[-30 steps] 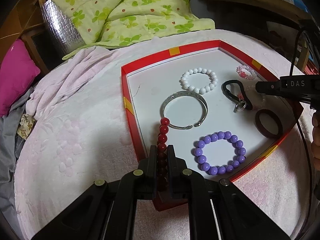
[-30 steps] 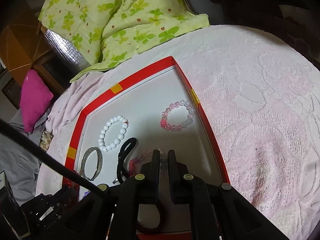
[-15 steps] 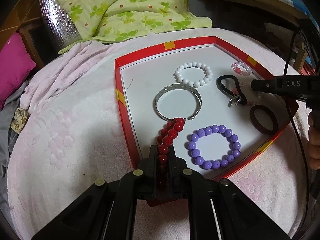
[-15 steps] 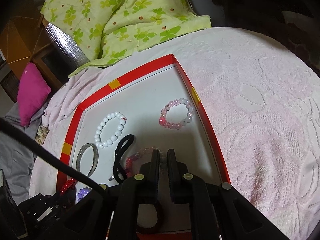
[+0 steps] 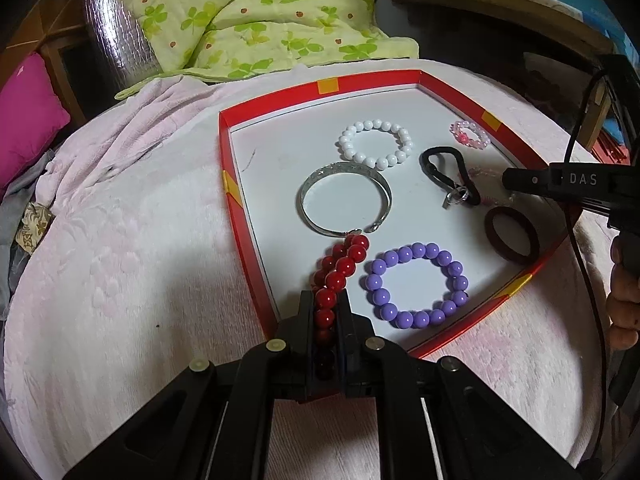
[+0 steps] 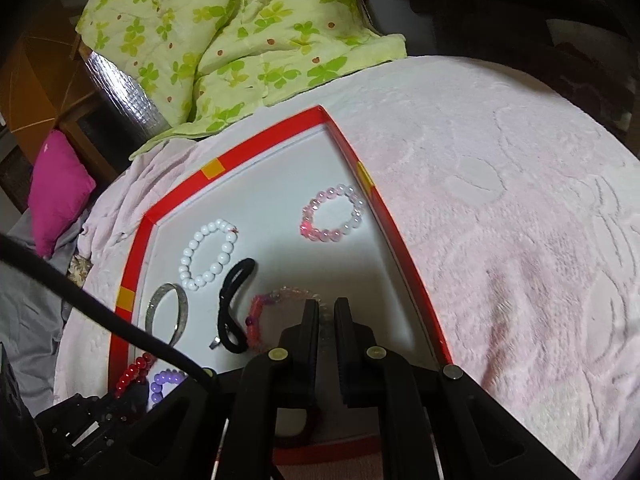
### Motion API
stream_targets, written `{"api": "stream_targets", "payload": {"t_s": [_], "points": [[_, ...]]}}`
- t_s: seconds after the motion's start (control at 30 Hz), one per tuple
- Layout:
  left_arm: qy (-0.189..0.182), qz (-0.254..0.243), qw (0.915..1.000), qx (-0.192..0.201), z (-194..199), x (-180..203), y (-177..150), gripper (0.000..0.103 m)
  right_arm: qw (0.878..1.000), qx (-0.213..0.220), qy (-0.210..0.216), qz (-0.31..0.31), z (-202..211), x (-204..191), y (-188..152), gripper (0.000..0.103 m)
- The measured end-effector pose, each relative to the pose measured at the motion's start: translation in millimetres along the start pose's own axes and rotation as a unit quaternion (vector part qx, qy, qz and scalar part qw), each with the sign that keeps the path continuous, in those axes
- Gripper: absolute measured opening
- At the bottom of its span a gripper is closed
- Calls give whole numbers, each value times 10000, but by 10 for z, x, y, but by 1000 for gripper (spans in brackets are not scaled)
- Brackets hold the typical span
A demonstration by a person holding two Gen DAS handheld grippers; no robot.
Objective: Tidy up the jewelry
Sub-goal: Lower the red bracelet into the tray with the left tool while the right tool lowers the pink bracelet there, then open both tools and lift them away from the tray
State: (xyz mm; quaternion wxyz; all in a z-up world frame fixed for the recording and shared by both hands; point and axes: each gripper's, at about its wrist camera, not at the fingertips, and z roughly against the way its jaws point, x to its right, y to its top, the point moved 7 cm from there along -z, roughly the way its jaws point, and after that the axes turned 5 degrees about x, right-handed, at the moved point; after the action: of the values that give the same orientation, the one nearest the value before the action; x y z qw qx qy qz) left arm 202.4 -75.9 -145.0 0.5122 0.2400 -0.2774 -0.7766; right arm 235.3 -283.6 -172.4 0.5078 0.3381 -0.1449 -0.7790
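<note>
We've got the left tool (image 5: 325, 312) clamped on the red bead bracelet (image 5: 338, 266): beads sit pinched between its 2 fingers, and the free end of the strand trails forward into the red-rimmed tray (image 5: 280, 94), its far beads touching or just short of the open end of the silver bangle (image 5: 345, 204); we can't tell which. Purple bead bracelet (image 5: 416, 285) lies flat just right of the red strand, near the tray's near-right rim. White bead bracelet (image 5: 376, 143) sits farther back, black cord loop with a metal clasp (image 5: 450, 178) to its right, small pink bead bracelet (image 5: 470, 134) near the far-right rim, dark brown ring band (image 5: 512, 235) by the right rim. Our right tool (image 6: 327, 318) hovers over the tray's near-right area, fingers narrowly parted; a pale pink-and-clear bead bracelet (image 6: 276, 300) lies right at the fingertips, and we can't tell whether it's gripped or just under them. In the left wrist view the right tool comes in from the right edge above the brown band. Tray rests on a pink blanket (image 6: 500, 220) on the bed, green floral quilt (image 6: 240, 40) behind it.
</note>
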Motion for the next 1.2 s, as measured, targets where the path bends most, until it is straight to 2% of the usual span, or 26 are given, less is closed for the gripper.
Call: {"api": "stream_targets", "payload": {"t_s": [0.23, 0.33, 0.4, 0.53, 0.67, 0.83, 0.9, 1.0, 1.07, 1.13, 1.2], "points": [[-44, -56, 10000, -10, 45, 4, -44, 10, 9998, -114, -133, -116, 117, 69, -77, 10], [-78, -36, 9999, -64, 58, -1, -54, 10, 9990, -138, -360, -209, 202, 141, -130, 11], [-66, -142, 9999, -59, 75, 19, -65, 10, 9985, -226, -157, -468, 247, 197, -169, 10], [59, -323, 9995, 6, 108, 50, -89, 10, 9983, -328, -219, -437, 286, 227, -178, 10], [62, -298, 9995, -56, 111, 51, -91, 10, 9967, -463, -259, -619, 330, 279, -226, 10], [149, -292, 9995, -39, 130, 42, -50, 10, 9982, -291, -237, -469, 376, 252, -231, 10], [229, -355, 9991, -19, 155, 58, -20, 10, 9987, -223, -198, -425, 367, 219, -192, 12], [401, -452, 9981, 97, 246, 85, 40, 19, 9995, -113, -224, -217, 383, 158, -144, 19], [464, -390, 9979, 249, 354, 86, 104, 43, 9997, -5, -165, -198, 431, 130, -115, 22], [523, -304, 9969, 505, 522, 77, 201, 53, 9996, 159, -107, -200, 526, 105, -57, 23], [626, -308, 9948, 737, 707, 90, 291, 57, 9993, 347, -63, -132, 657, 63, 5, 26]]}}
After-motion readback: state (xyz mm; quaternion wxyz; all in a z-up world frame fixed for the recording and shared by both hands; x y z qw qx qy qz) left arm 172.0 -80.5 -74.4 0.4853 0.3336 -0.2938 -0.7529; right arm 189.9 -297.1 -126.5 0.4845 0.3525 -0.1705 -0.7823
